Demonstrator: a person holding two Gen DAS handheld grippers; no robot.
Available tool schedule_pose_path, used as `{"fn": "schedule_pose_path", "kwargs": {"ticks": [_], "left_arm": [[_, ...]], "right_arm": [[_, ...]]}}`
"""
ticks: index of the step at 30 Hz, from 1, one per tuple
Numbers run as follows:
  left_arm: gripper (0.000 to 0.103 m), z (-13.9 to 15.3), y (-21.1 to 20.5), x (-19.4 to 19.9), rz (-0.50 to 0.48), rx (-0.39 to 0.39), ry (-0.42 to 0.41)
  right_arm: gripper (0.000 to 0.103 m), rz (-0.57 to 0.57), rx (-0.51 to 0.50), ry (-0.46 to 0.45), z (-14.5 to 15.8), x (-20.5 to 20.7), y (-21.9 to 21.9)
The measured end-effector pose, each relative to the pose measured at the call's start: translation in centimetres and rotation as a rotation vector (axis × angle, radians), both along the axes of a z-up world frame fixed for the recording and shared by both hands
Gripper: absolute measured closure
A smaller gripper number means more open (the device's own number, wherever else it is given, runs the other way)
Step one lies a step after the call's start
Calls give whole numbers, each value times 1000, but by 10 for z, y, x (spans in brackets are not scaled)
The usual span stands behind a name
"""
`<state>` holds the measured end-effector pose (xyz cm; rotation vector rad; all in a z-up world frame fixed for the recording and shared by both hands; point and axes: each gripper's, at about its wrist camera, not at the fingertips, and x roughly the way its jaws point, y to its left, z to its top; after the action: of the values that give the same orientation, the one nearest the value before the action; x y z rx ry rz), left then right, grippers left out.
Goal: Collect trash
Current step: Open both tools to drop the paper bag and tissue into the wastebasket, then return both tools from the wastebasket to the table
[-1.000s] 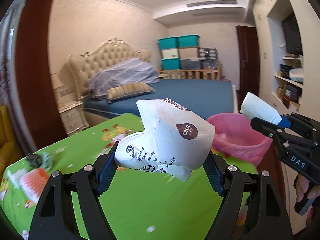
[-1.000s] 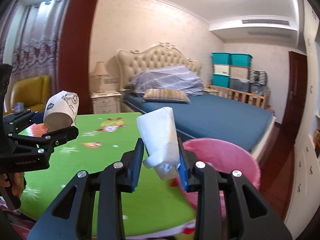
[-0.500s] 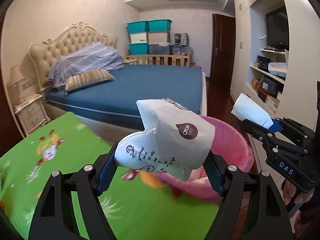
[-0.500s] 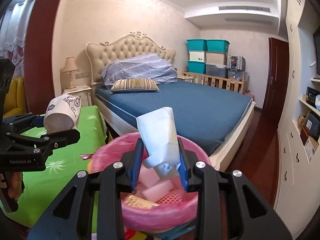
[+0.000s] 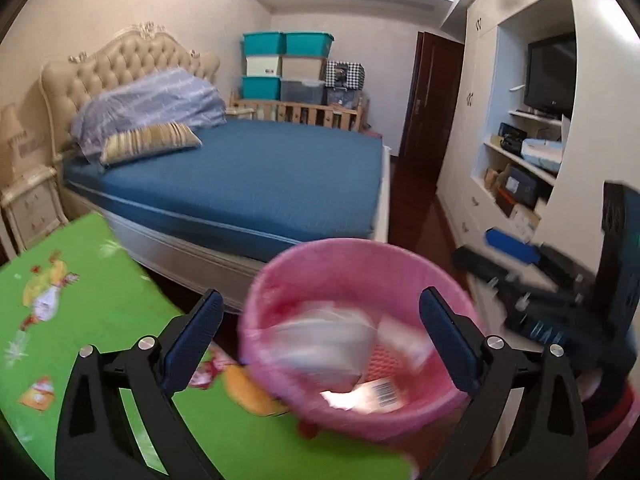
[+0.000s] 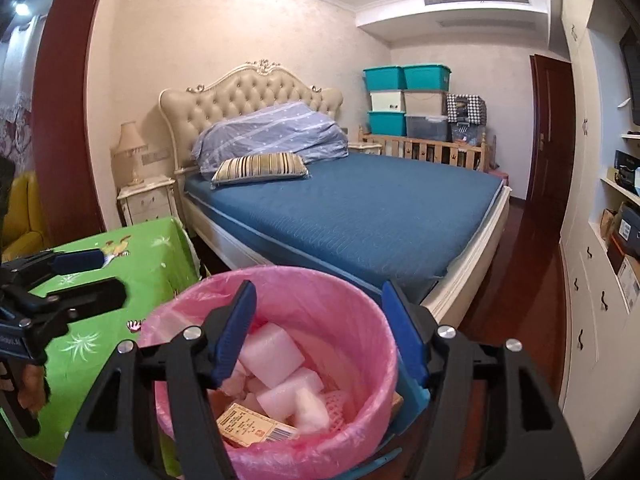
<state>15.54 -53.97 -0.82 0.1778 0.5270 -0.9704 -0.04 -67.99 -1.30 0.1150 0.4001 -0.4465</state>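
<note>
The pink-lined trash bin (image 5: 352, 252) stands beside the green table, right under both grippers. My left gripper (image 5: 320, 312) has its jaws opening wide, and nothing is held between them. The crumpled white printed paper (image 5: 320, 344) is a blur below the fingers, inside the bin. My right gripper (image 6: 320, 300) is opening too, over the bin (image 6: 304, 276), with its pads free. White foam and paper pieces (image 6: 272, 356) and a labelled carton (image 6: 256, 426) lie in the bin. Each view shows the other gripper from the side: the right one (image 5: 492, 254), the left one (image 6: 92, 278).
The green cartoon tablecloth (image 5: 100, 300) covers the table left of the bin. A blue bed (image 6: 360, 216) fills the room behind, with a nightstand (image 6: 148, 200) at its left. White cupboards with shelves (image 5: 520, 168) line the right wall. Dark wooden floor (image 6: 520, 280) runs between them.
Both grippers swung right from the table to above the bin. Both jaws opened: the printed paper left the left gripper and the folded white paper left the right one.
</note>
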Motion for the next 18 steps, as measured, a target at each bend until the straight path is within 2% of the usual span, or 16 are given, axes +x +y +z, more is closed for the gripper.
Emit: {"fn": "schedule_pose_path", "kwargs": {"ticks": [2,7,13,18], "left_arm": [[10,2,19,-3,20,2,-37],[9,2,81,-16,118,76,-160],[9,-10,163,-22,198,122,-163],[8,-22,225,-16,300,171,-150]], "right_arm": [[39,2,-6,-18,6,-12,6],[39,33,-11,-47,18,-30,44],[38,134,-47,-19,19,-16,111],[34,241,-49,8,12,19,182]]}}
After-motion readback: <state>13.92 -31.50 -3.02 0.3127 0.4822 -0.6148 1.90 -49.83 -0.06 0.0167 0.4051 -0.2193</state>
